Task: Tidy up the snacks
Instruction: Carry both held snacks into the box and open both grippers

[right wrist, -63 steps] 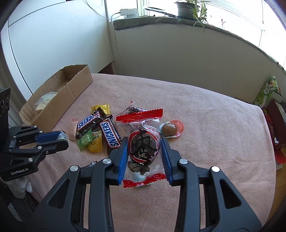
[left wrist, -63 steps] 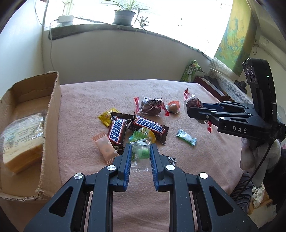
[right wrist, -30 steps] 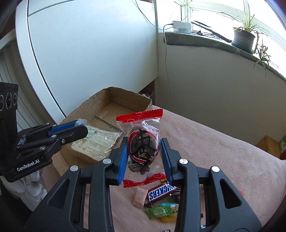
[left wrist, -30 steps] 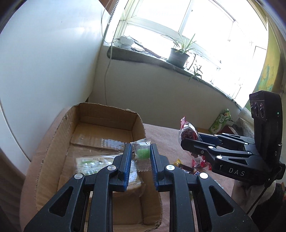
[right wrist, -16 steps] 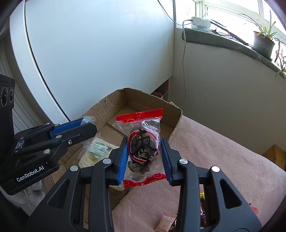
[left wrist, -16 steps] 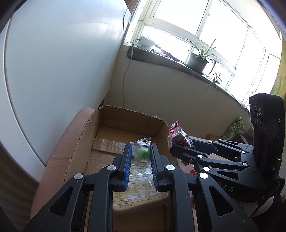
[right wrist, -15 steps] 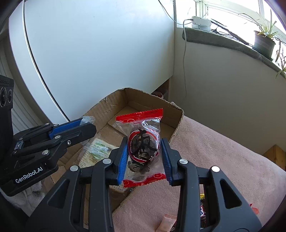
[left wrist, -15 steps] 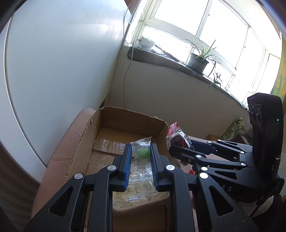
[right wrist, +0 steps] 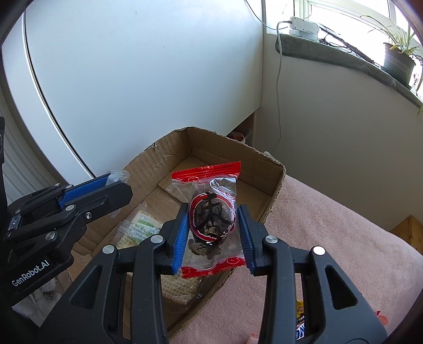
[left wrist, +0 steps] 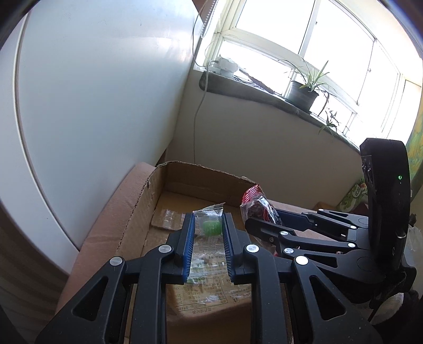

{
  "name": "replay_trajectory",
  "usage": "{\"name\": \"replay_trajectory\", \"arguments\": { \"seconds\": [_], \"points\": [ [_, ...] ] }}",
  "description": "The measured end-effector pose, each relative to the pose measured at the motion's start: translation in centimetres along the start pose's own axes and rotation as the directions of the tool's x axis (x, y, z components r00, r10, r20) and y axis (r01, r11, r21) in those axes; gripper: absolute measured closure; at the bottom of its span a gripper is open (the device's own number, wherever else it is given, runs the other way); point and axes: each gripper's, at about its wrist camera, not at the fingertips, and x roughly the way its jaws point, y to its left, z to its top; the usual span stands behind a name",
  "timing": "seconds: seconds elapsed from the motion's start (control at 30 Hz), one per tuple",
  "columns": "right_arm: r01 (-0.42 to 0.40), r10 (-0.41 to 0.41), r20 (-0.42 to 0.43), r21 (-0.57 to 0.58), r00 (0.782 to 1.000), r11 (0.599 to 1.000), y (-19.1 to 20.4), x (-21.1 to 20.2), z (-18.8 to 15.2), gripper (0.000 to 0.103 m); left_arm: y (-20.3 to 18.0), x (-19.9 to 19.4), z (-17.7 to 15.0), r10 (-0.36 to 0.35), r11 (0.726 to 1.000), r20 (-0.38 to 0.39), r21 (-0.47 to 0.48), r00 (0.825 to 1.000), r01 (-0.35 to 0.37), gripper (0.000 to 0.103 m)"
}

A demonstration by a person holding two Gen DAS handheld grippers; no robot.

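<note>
Both tongs have swung from the snack pile to the cardboard box [right wrist: 275, 169] — left tongs [left wrist: 208, 230] clamp a green candy [left wrist: 211, 226], right tongs [right wrist: 214, 225] clamp a red-wrapped snack [right wrist: 211, 214] (upright) above its near rim; left sits deeper inside.

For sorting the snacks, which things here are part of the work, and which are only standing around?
Part of the work:
- cardboard box
- green candy in the left tongs
- red-wrapped snack in the right tongs
- flat packet in the box

Standing around:
- potted plant
- white adapter on the sill
- pink cloth
</note>
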Motion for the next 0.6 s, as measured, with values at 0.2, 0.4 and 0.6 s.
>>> {"name": "replay_trajectory", "arguments": {
  "seconds": [0.2,0.4,0.6],
  "points": [
    [0.017,-0.017,0.016,-0.005,1.000,1.000,0.0,-0.6,0.0,0.047,0.3,-0.3,0.0,0.008,1.000,0.008,-0.013,1.000,-0.008,0.069],
    [0.026,-0.026,0.021,-0.007,0.999,1.000,0.0,-1.1,-0.1,0.047,0.5,-0.5,0.1,0.004,1.000,0.017,-0.023,1.000,-0.004,0.069],
    [0.038,-0.038,0.024,-0.002,0.999,0.999,-0.4,-1.7,-0.3,0.040,0.4,-1.0,-0.1,0.010,1.000,0.029,-0.018,1.000,-0.009,0.069]
  ]
}}
